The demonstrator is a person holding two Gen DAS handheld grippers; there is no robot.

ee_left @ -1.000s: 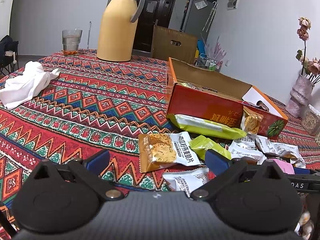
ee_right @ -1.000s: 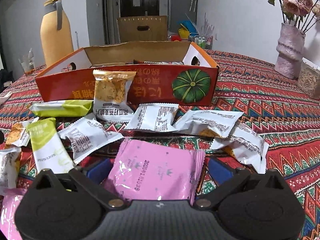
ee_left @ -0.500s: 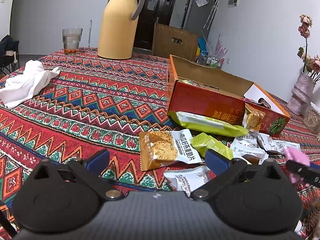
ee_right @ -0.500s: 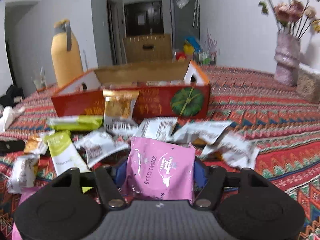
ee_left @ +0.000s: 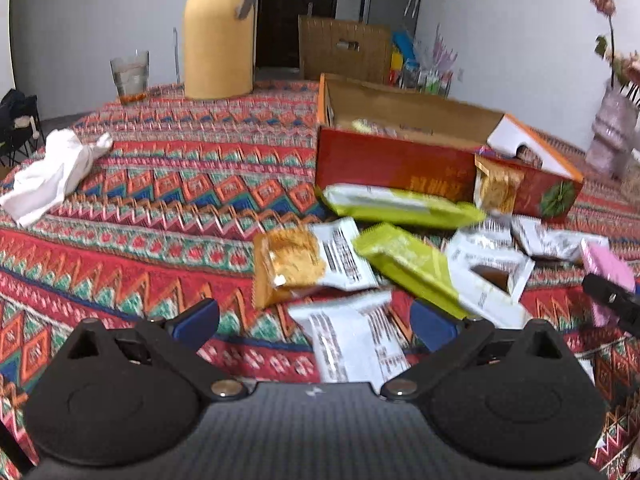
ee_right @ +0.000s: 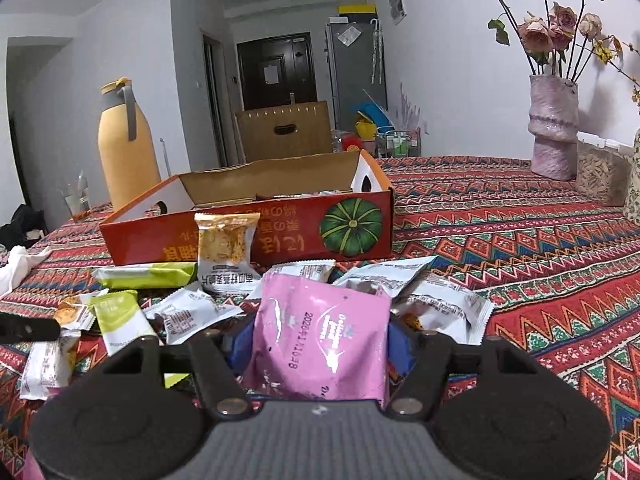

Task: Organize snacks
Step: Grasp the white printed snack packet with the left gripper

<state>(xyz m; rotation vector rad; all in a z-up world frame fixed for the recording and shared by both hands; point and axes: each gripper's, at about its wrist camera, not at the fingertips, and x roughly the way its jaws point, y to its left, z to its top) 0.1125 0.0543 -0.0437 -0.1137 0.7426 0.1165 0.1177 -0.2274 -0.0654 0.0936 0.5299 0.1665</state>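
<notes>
The right gripper (ee_right: 320,344) pinched a pink packet (ee_right: 320,340) between its blue pads, holding it upright above the patterned tablecloth (ee_right: 540,248). Just beyond lay a scatter of white wrappers (ee_right: 436,304), with a cracker pack (ee_right: 226,252) leaning against the red box (ee_right: 280,236). The left gripper (ee_left: 314,322) stood spread wide and empty over a white wrapper (ee_left: 348,340), near a green packet (ee_left: 404,260).
</notes>
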